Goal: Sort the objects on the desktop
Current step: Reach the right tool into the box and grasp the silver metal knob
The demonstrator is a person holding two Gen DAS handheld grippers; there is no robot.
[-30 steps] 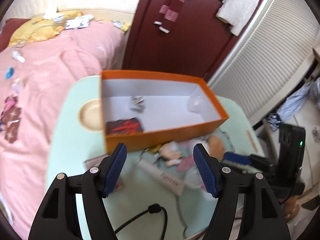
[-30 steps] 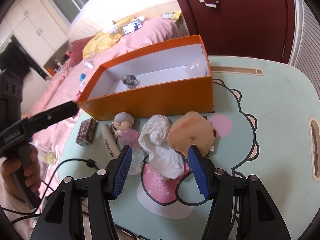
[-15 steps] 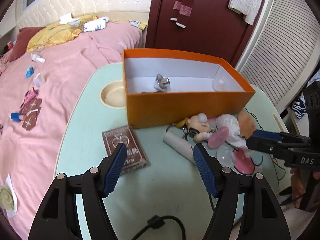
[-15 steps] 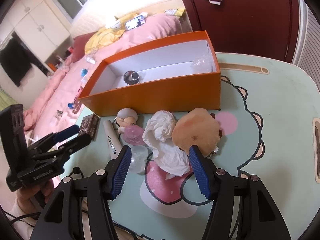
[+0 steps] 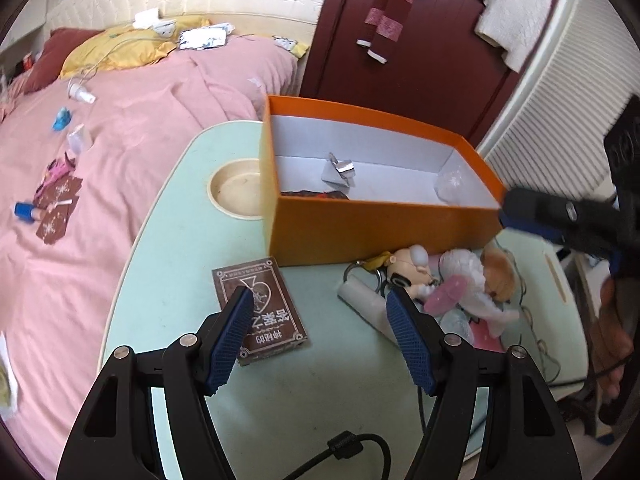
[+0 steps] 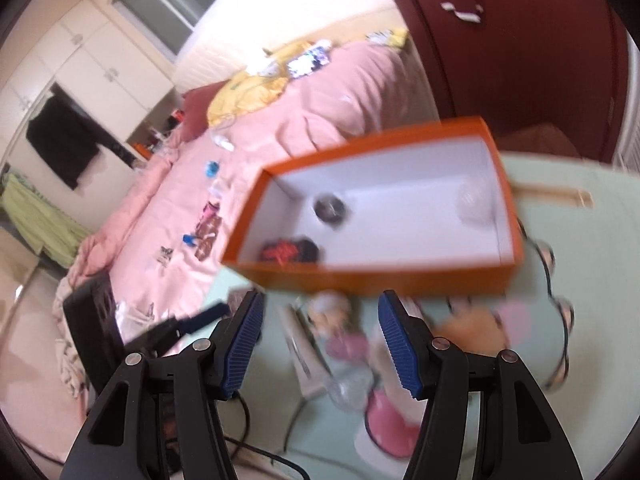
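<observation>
Under the spread left tongs [image 5: 320, 308] lies a brown card box [image 5: 262, 310].

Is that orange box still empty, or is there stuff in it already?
Not empty. The orange box already holds a dark red-patterned item, a small silvery object and a clear plastic piece.

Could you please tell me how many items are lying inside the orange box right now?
3: a dark red-patterned item at the box's left end, a shiny metal piece mid-floor, and a clear plastic piece at the right end. More may hide behind the near wall.
</observation>
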